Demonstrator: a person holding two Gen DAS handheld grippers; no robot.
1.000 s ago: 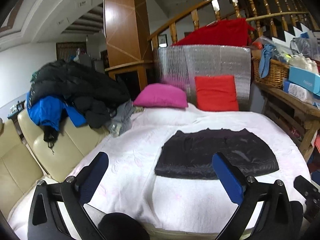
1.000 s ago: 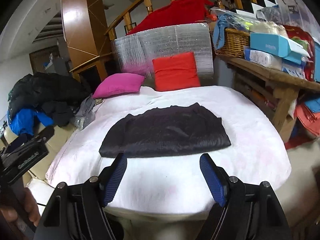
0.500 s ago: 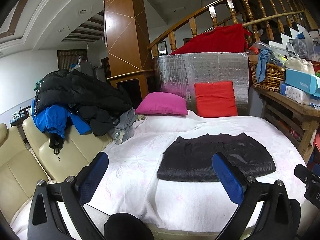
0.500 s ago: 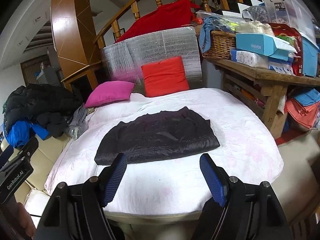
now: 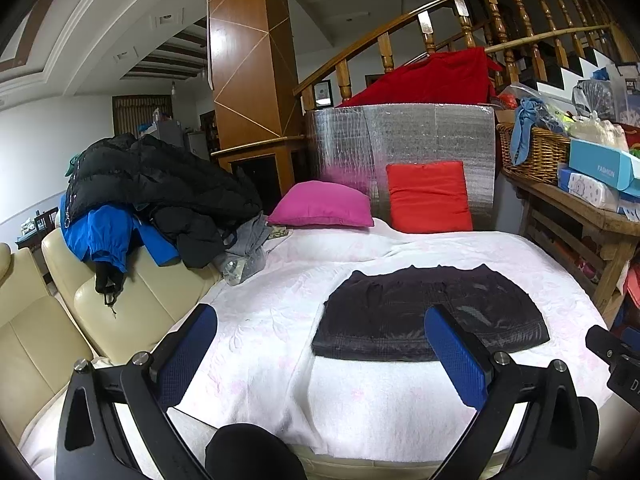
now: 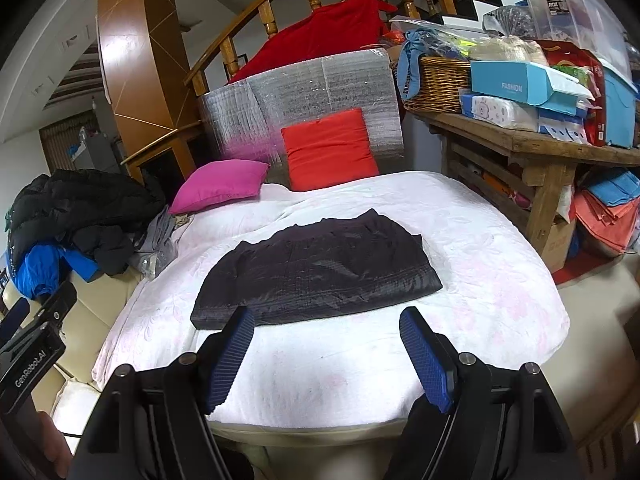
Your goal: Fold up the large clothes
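Observation:
A black garment (image 5: 428,312) lies folded flat into a rectangle on the white padded surface (image 5: 260,328); it also shows in the right wrist view (image 6: 316,268). My left gripper (image 5: 320,344) is open and empty, held back from the near edge, left of the garment. My right gripper (image 6: 326,344) is open and empty, held above the near edge in front of the garment. Neither touches the garment.
A pile of black and blue jackets (image 5: 140,200) lies on the cream sofa (image 5: 104,304) at left. Pink (image 5: 320,204) and red (image 5: 428,196) cushions stand at the back. A cluttered wooden bench (image 6: 532,148) with a basket and boxes stands at right.
Both grippers have pulled back and risen from the surface; the garment looks smaller and farther. The garment has not moved.

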